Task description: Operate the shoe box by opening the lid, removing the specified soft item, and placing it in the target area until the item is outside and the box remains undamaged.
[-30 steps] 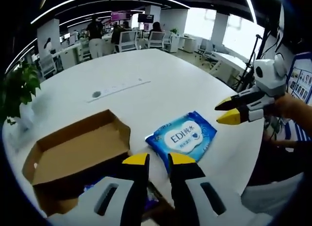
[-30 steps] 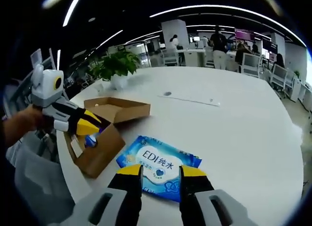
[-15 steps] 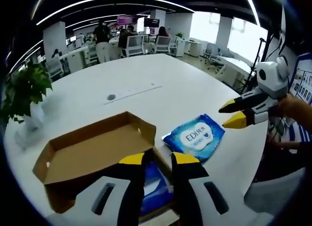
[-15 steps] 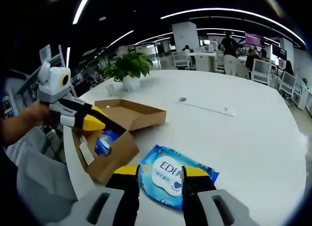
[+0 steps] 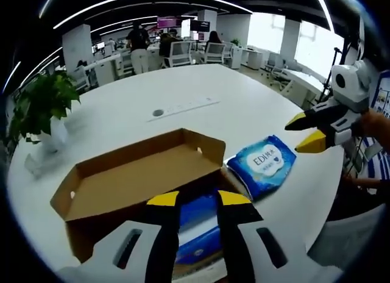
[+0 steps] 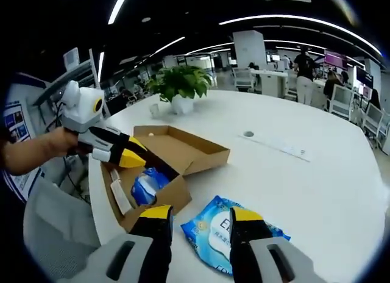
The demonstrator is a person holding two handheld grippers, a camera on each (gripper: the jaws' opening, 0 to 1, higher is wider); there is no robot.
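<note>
**Wipes pack out on the tabletop, box open, more still inside**

The shoe box (image 5: 143,185) sits on the white tabletop (image 5: 183,118) with its lid folded back flat beyond the opening, so the opening step looks done. One blue wipes pack (image 5: 262,165) lies on the tabletop just beside the box, ahead and to the right of the left gripper (image 5: 198,200), whose jaws stand slightly spread with nothing between them, poised over the box's near edge. Between and just beyond those jaws another blue pack (image 5: 198,225) lies inside the box.

From the right gripper view, the right gripper (image 6: 201,216) hangs over the removed pack (image 6: 216,225), jaws parted and empty, the pack showing in the gap between them. The left gripper (image 6: 131,155) comes in from the left above the box (image 6: 164,173), where the blue pack (image 6: 146,185) rests.

The cardboard looks unharmed. By my reading the removal is finished; whether this spot is the target area, I cannot tell.
</note>
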